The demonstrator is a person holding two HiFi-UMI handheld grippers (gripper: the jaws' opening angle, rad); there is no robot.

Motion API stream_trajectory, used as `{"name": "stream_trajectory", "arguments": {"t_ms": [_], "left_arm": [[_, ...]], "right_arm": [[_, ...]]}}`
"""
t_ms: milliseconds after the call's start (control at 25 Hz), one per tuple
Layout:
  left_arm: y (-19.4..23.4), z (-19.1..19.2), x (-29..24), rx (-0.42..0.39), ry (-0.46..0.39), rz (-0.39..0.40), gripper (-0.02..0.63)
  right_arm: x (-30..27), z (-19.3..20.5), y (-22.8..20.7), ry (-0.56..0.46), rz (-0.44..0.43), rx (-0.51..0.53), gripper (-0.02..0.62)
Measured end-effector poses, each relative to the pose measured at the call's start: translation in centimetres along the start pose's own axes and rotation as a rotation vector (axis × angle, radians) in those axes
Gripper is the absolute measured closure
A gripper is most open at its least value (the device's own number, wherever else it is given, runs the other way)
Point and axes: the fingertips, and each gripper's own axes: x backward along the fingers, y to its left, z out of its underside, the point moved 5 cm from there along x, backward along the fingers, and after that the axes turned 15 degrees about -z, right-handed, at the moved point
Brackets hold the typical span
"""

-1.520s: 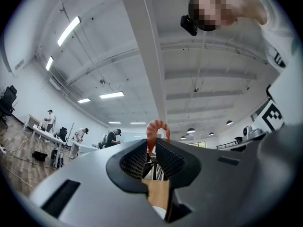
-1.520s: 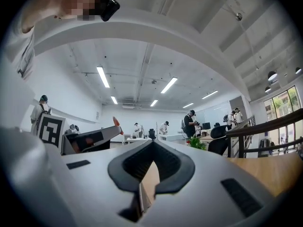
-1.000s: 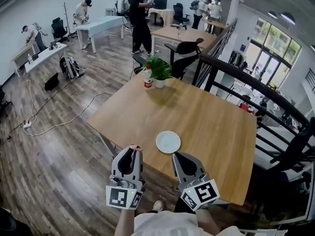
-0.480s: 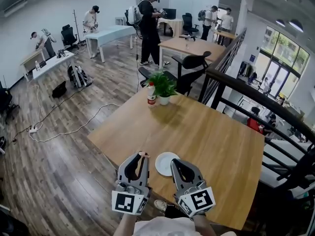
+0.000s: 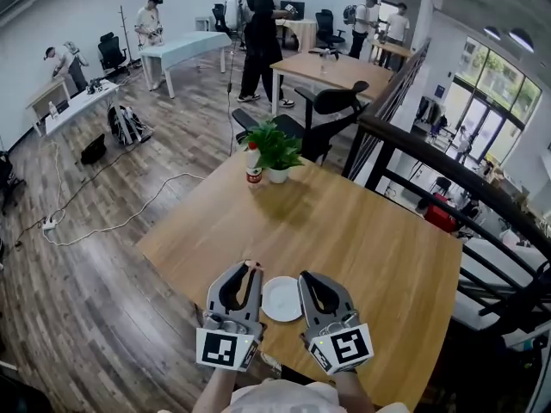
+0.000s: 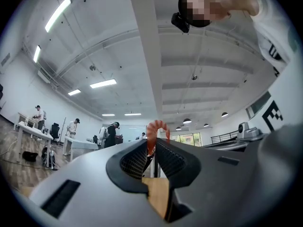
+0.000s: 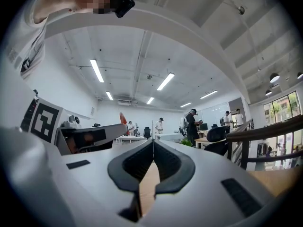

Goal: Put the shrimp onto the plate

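A small orange shrimp [image 6: 155, 132] sticks up from between the tips of my left gripper [image 5: 250, 268], which is shut on it; in the head view the shrimp [image 5: 250, 266] shows as a tiny orange speck. The white round plate [image 5: 281, 298] lies on the wooden table [image 5: 362, 231] near its front edge, between my two grippers. My left gripper is just left of the plate. My right gripper [image 5: 303, 277] is just right of the plate, its jaws closed together with nothing between them. In the right gripper view the shrimp [image 7: 122, 118] pokes up above the left gripper.
A potted green plant [image 5: 275, 151] and a red-labelled bottle [image 5: 253, 165] stand at the table's far corner. A black railing [image 5: 448, 179] runs along the right. An office chair [image 5: 331, 106] sits beyond the table. Several people work at far desks.
The view has shifted so that the plate and both grippers lie closer to the table's front edge; the grippers now flank the plate more tightly. The left gripper still holds the shrimp.
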Motion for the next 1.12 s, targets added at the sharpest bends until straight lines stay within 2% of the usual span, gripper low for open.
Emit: {"name": "stream_trajectory", "arguments": {"t_ms": [280,560,640,760,840,1120], "left_arm": [[-0.5,3.1,-2.0,0.018,0.119,-0.006,0.545],[-1.2,9.2,-4.2,0.054,0.343,-0.019,0.545],[-1.2,11.6,-4.4,0.054,0.432,-0.032,0.545],[-1.2,15.5,-3.6,0.016,0.628,-0.062,0.545],[-1.5,18.0,-3.3,0.011,0.743,-0.050,0.545],[-1.3,25.6,-2.1,-0.020,1.017,-0.026,0.545]], "right_arm": [[0.7,0.9,-1.7,0.020,0.044,-0.038,0.575],[1.5,3.7,-4.0,0.054,0.080,-0.122,0.575],[1.6,4.6,-4.7,0.068,0.086,-0.150,0.575],[2.1,6.0,-5.1,0.086,0.093,-0.226,0.575],[2.2,7.0,-5.7,0.097,0.093,-0.272,0.575],[2.5,10.1,-7.2,0.134,0.111,-0.327,0.575]]}}
